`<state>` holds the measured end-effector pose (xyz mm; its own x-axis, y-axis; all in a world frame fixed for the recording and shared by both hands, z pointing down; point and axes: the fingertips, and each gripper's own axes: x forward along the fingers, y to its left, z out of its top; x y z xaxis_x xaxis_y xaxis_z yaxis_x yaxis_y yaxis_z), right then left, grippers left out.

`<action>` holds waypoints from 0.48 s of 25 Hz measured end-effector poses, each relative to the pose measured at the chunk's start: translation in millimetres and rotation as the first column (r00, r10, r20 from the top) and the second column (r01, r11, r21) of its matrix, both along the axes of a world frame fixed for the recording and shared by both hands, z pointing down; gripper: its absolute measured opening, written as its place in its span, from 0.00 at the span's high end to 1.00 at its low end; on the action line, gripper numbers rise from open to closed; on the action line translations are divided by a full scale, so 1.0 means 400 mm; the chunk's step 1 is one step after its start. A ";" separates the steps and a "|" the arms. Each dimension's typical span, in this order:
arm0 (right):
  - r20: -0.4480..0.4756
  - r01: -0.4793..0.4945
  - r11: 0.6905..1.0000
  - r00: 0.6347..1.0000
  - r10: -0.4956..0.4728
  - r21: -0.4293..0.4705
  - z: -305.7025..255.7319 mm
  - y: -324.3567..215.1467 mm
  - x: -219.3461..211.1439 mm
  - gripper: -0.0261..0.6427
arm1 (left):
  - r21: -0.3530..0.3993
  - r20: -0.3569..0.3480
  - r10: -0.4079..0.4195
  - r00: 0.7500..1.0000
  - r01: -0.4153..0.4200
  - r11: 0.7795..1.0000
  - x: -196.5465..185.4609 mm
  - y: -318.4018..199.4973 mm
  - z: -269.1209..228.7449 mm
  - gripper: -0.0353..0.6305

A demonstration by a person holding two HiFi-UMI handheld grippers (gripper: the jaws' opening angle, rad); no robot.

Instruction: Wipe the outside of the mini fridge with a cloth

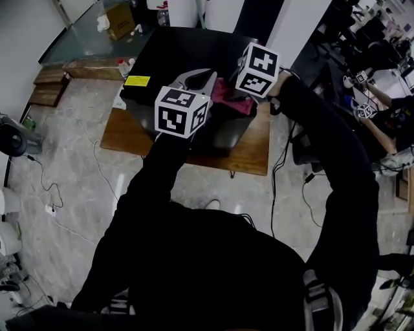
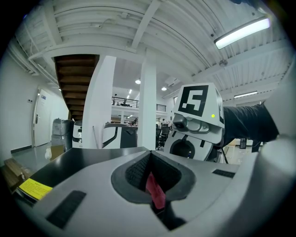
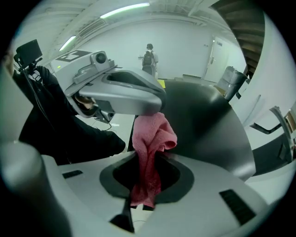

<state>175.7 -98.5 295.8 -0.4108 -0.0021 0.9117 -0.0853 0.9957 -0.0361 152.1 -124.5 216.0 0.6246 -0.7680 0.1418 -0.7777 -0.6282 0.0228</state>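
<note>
The black mini fridge (image 1: 174, 52) stands on a low wooden platform (image 1: 126, 139), and both grippers hover over its top. A pink-red cloth (image 1: 228, 92) hangs bunched between them. My left gripper (image 1: 202, 80) is shut on one end of the cloth (image 2: 155, 190), with only a small red strip showing between its jaws. My right gripper (image 1: 238, 97) is shut on the other end; in the right gripper view the cloth (image 3: 149, 148) runs from my own jaws up to the left gripper (image 3: 121, 89). The fridge top (image 3: 208, 125) lies just beyond. The right gripper (image 2: 196, 125) faces the left one closely.
A yellow label (image 1: 137, 81) sits on the fridge's left top edge. A cardboard box (image 1: 120, 19) stands behind it, and cables (image 1: 61, 194) trail on the tiled floor. People sit at desks (image 1: 381, 97) to the right. A person (image 3: 149, 55) stands far off.
</note>
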 end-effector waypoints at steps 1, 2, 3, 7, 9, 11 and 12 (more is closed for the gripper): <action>-0.011 0.005 1.000 1.000 -0.005 0.015 -0.012 0.009 -0.001 0.84 | 0.006 -0.008 0.000 1.000 0.000 1.000 -0.015 0.006 -0.008 0.94; -0.004 0.004 0.999 1.000 -0.004 0.041 -0.030 0.014 -0.006 0.84 | 0.016 -0.018 -0.002 1.000 0.002 1.000 -0.033 0.012 -0.021 0.94; 0.024 -0.005 0.997 1.000 0.004 0.073 -0.055 0.016 -0.016 0.84 | 0.030 -0.028 -0.006 1.000 0.007 1.000 -0.054 0.019 -0.037 0.94; 0.234 -0.114 0.966 0.970 0.059 0.232 -0.168 0.049 -0.081 0.83 | 0.117 -0.021 -0.021 1.000 0.024 0.993 -0.161 0.074 -0.096 0.94; 0.344 -0.174 0.941 0.937 0.068 0.289 -0.209 0.084 -0.139 0.83 | 0.145 -0.050 -0.023 0.999 0.030 0.989 -0.236 0.110 -0.115 0.94; 0.434 -0.244 0.907 0.898 0.077 0.344 -0.240 0.097 -0.215 0.83 | 0.167 -0.109 -0.003 0.994 0.021 0.986 -0.324 0.134 -0.136 0.94; 0.470 -0.278 0.887 0.879 0.081 0.367 -0.251 0.096 -0.257 0.83 | 0.175 -0.134 0.008 0.991 0.016 0.984 -0.370 0.142 -0.144 0.94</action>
<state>72.7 -60.2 195.3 -0.7134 -0.4489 0.5380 -0.3382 0.8931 0.2968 4.2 -67.5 158.3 0.6256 -0.7761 -0.0796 -0.7776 -0.6285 0.0163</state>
